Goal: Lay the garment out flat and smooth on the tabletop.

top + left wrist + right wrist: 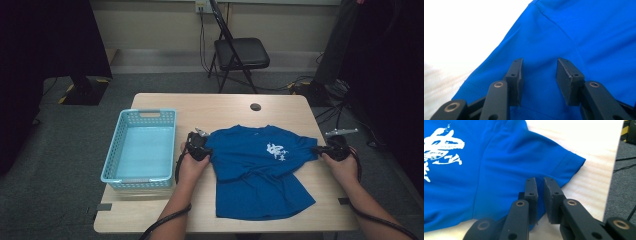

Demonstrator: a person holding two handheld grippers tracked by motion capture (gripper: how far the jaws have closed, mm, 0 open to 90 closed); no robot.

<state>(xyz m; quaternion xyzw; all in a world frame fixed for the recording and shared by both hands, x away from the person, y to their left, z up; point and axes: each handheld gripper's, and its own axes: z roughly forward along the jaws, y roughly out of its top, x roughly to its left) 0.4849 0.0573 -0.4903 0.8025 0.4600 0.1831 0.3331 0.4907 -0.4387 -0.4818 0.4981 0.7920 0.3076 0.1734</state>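
Light-blue basket (140, 145), black folding chair (239, 55)

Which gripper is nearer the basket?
Left. The left gripper sits just right of the basket; the right gripper is across the shirt.

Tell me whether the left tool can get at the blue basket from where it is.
Probably yes: the left tool sits at the shirt edge, right beside the basket, with bare table between them.

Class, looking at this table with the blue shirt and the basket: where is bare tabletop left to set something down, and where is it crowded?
Bare: the far strip of the table behind the blue shirt, and the near left corner below the basket. Crowded: the gap between basket and shirt, where the left tongs work.
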